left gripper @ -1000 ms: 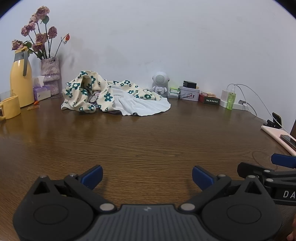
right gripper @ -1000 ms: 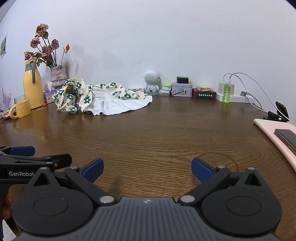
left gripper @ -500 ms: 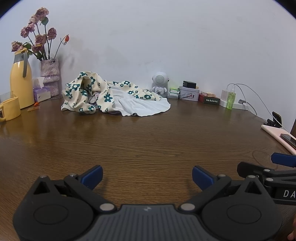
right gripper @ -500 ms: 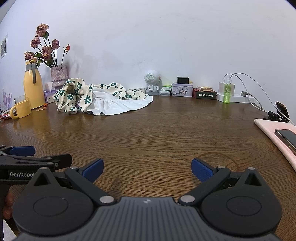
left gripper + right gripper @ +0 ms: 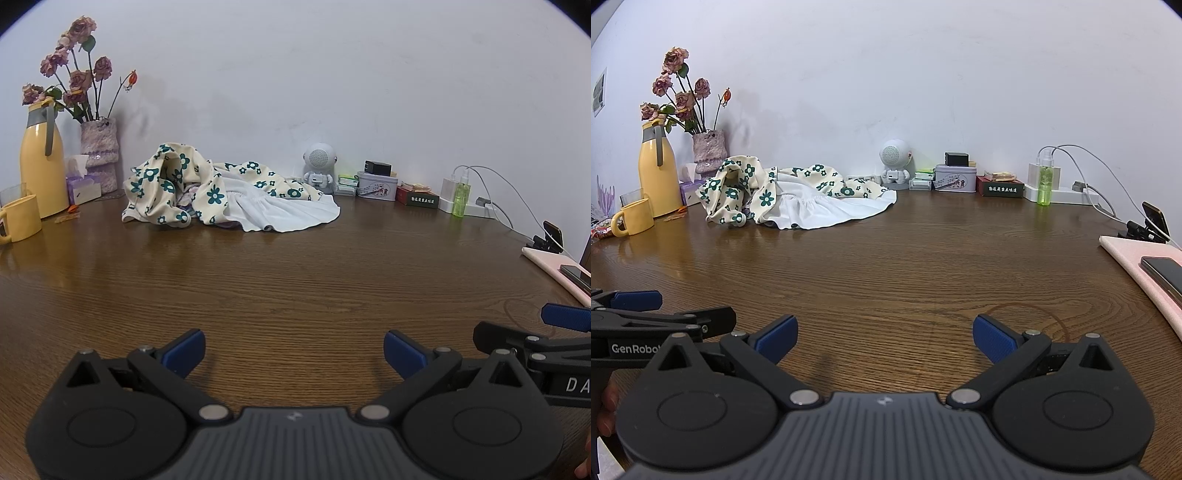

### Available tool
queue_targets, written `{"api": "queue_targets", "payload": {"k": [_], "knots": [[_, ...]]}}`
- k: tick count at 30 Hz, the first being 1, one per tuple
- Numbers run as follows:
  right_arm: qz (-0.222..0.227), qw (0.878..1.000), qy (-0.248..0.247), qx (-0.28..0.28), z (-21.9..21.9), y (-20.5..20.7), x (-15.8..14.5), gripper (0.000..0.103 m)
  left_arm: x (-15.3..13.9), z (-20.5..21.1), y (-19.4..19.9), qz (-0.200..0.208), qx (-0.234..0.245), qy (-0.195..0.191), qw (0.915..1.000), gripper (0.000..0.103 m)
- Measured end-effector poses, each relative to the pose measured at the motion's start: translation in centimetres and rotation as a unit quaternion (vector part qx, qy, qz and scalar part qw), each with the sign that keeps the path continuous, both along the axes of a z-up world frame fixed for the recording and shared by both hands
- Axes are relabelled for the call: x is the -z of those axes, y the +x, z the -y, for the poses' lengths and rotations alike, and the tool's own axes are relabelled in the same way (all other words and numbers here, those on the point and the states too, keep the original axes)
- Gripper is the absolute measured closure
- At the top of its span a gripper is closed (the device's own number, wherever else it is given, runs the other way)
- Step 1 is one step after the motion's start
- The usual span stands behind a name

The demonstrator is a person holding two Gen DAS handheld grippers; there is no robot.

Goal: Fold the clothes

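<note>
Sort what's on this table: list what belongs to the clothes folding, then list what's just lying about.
For the job:
floral garment, heaped unfolded near the wall
left tool, open
right tool, open

Lying about:
yellow flask
yellow mug
flower vase
tissue box
robot figure
tin box
green spray bottle
phone

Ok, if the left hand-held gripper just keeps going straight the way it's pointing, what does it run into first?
Bare table for a long stretch. Then the left hand-held gripper, jaws open, would probably meet the white hem of the floral dress, near the robot-shaped speaker; depth is hard to judge.
</note>
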State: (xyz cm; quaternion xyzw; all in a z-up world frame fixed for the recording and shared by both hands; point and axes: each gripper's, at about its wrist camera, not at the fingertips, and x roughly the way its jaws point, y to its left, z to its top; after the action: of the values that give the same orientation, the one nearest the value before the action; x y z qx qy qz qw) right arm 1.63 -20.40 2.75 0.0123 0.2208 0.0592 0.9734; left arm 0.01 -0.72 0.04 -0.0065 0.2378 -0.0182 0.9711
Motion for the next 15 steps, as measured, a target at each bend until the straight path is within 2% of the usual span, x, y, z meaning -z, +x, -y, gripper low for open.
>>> {"api": "queue_targets", "payload": {"k": [15], "knots": [[0.0,1.0,0.002,0.0,0.12,-0.04,0.05,0.0,-0.03,0.06,-0.05,0.002,0.002,0.003,1.0,0.0]]}}
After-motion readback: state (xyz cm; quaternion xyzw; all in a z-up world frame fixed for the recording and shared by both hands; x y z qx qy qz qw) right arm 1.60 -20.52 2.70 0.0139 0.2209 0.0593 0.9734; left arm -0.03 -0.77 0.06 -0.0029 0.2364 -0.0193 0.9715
